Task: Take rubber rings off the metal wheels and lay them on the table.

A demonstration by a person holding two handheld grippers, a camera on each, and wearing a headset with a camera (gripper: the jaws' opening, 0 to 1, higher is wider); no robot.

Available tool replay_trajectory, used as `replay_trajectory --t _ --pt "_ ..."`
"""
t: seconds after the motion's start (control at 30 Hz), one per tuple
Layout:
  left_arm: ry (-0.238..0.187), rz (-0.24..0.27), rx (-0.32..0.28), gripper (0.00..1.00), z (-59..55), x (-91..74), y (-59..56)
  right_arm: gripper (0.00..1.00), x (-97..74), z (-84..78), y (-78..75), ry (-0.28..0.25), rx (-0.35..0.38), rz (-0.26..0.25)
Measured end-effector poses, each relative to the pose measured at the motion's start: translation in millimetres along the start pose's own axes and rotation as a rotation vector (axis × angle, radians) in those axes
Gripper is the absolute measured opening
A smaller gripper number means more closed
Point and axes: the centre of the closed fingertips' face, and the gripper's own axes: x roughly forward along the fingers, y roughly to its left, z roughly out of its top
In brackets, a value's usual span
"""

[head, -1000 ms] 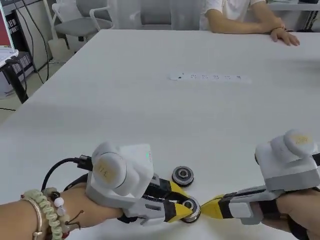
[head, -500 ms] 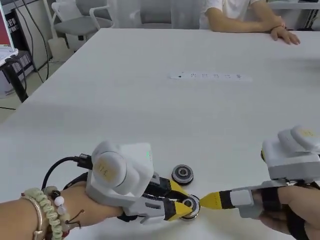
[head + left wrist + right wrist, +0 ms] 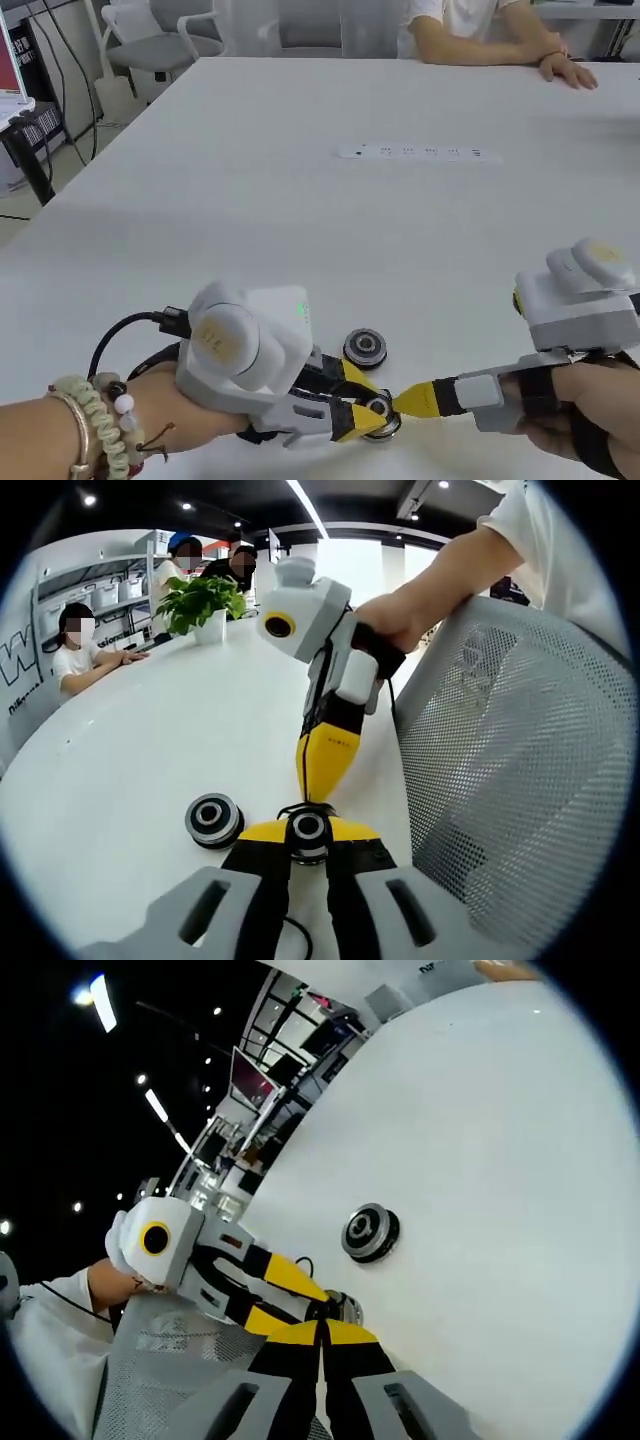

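Grippers meet tip to tip at lower centre: my left gripper (image 3: 372, 412) lies low, clamped on one wheel (image 3: 308, 829). My right gripper (image 3: 400, 403) reaches in level from lower right, jaws pressed together at its rim. Two wheels in all: the second wheel (image 3: 365, 347) sits free on the table (image 3: 300, 230), just above.

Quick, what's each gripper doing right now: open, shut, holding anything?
Left gripper: shut on a metal wheel.
Right gripper: shut, tips at that wheel's rubber ring; whether it is pinched cannot be told.
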Motion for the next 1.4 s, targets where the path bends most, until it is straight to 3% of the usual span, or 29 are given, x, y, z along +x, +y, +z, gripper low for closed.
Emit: replay_trajectory --t 0.83,1.07,1.4 --pt "-0.005 -0.006 -0.002 0.08 0.7 0.3 -0.5 0.0 -4.5 8.6 7.0 -0.031 0.019 0.065" --pt "-0.007 -0.004 -0.012 0.08 0.7 0.6 -0.4 0.0 -6.3 2.2 -9.9 0.003 0.001 -0.025" --pt "0.014 -0.008 0.001 0.09 0.4 -2.2 -0.1 0.0 -3.2 -1.7 -11.4 0.028 -0.038 -0.063"
